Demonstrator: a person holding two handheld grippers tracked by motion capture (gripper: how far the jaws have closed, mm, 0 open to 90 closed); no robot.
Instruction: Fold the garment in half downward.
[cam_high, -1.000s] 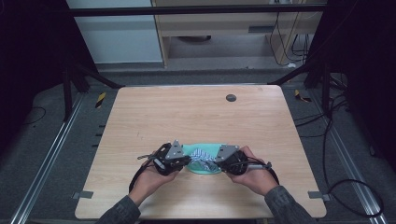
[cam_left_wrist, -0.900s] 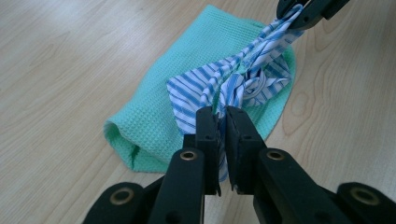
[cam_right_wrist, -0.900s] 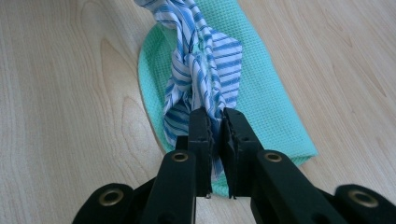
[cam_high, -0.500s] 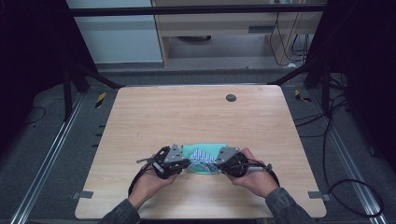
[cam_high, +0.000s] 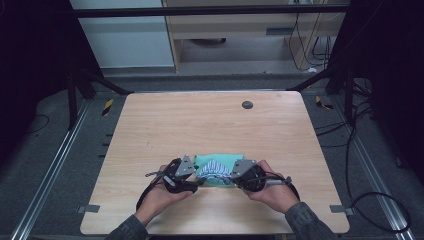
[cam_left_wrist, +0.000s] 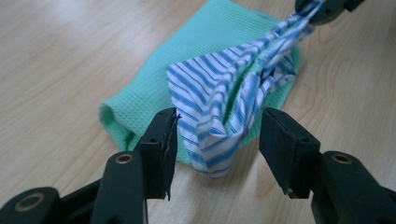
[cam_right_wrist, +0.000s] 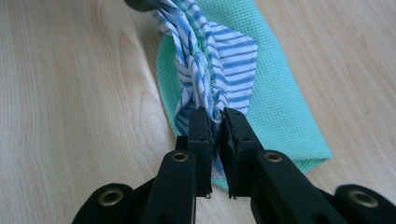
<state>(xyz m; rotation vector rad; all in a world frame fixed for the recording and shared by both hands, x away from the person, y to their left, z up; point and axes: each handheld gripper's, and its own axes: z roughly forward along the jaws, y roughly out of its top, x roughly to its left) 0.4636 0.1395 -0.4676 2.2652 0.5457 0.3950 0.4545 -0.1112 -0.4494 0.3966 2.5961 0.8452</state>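
1. Near edge of the wooden table (cam_high: 210, 125), centre: a green cloth (cam_high: 220, 161) lying flat, with a blue-striped cloth (cam_high: 214, 169) bunched on top of it, between the two hands.
2. Right gripper (cam_right_wrist: 215, 122): jaws pinched shut on one end of the striped cloth, the fabric gathered into a ridge running straight away from them.
3. Left gripper (cam_left_wrist: 217, 135): jaws spread wide, one on each side of the loose opposite end of the striped cloth, touching neither the stripes nor, as far as can be told, the green layer beneath.
4. Long axis of the striped cloth: stretched from one gripper to the other, across the table from left to right in the high view, roughly along the length of the green cloth.
5. Loose end hanging just between and slightly ahead of the left jaws, drooping toward the table; the green cloth's rolled edge just beside the left-hand jaw in the left gripper view.
6. Likely next: closing the left jaws on that free end. Judged risk: catching the green edge too, lying so close underneath.
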